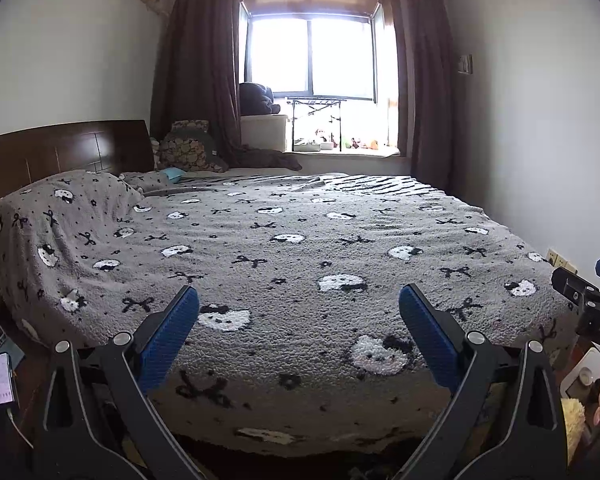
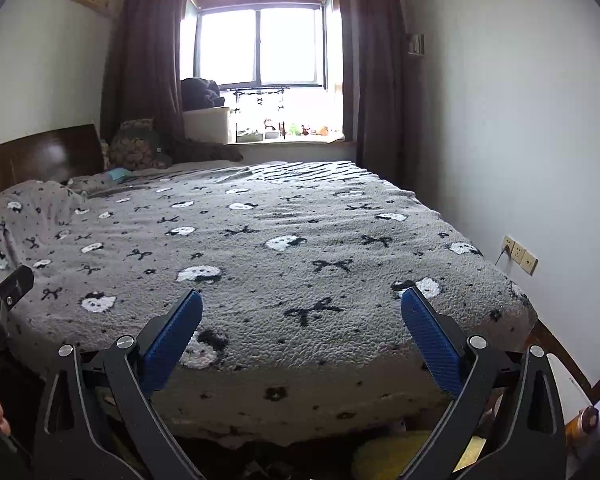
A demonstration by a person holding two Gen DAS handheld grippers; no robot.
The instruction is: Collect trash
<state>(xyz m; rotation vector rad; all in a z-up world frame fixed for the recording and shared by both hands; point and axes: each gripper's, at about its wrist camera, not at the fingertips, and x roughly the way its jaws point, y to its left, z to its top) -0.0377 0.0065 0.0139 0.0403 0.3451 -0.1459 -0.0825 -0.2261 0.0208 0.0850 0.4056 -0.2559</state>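
While unlit, claws (image 1: 299,300) above bed (image 1: 300,248).

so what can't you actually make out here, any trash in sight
- Floor at the foot of the bed: both views, hidden by the open left gripper and right gripper.
- Windowsill items: too small, washed out by glare.
- Yellow object: right view, cut off by the bottom edge.
- Phone: left view, screen unreadable.
- No clear trash visible.

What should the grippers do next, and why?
Probably move toward the small blue item lying by the pillows near the headboard; it may be trash. Both the left gripper and right gripper are open and empty over the blanket.
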